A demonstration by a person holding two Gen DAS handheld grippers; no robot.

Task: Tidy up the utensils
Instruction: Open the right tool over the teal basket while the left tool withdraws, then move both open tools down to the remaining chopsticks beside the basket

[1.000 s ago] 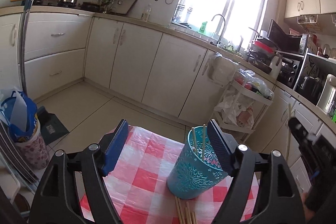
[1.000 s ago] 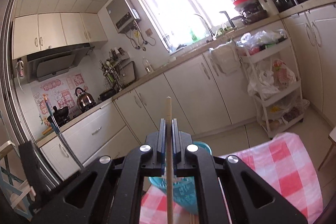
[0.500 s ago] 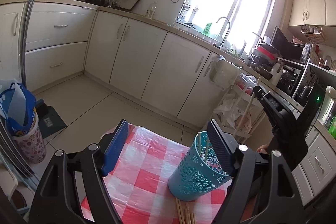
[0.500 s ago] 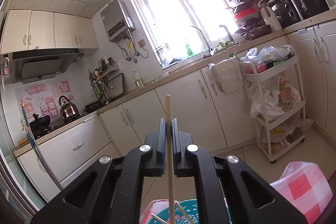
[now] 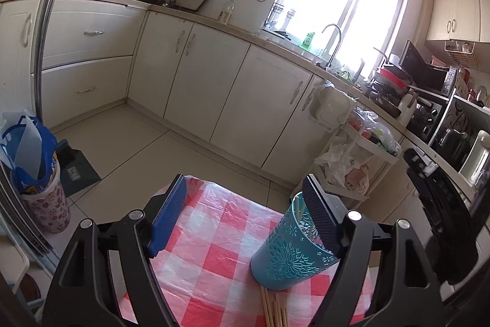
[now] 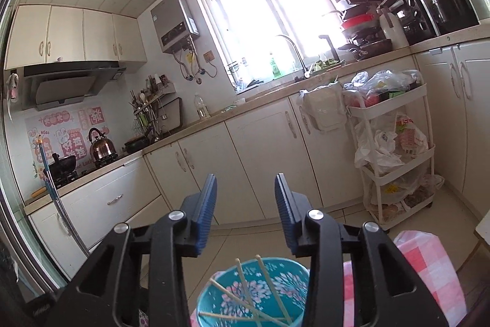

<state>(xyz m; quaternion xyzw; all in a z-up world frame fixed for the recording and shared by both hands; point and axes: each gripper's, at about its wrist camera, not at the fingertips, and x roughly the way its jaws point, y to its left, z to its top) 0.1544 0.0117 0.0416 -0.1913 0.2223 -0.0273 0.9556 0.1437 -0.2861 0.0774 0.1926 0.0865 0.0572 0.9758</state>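
A teal cut-out holder (image 5: 288, 253) stands on the red-and-white checked tablecloth (image 5: 214, 265). My left gripper (image 5: 245, 213) is open; its right finger (image 5: 321, 219) overlaps the holder's rim and its left finger stays far off. Several loose chopsticks (image 5: 274, 308) lie on the cloth just in front of the holder. In the right wrist view my right gripper (image 6: 245, 204) hovers above the holder (image 6: 284, 275) with its jaws opening and nothing between them. Several chopsticks (image 6: 245, 284) lean inside the holder.
A white rolling cart (image 5: 352, 149) full of plastic bags stands beyond the table on the right. A patterned bin (image 5: 43, 210) holding a blue bag and a dark dustpan (image 5: 76, 167) sit on the floor at left. Cream cabinets (image 6: 260, 158) run along the wall.
My right gripper held one chopstick upright and came over the holder; its jaws have since parted and the chopstick now lies in the holder. The left gripper has barely shifted.
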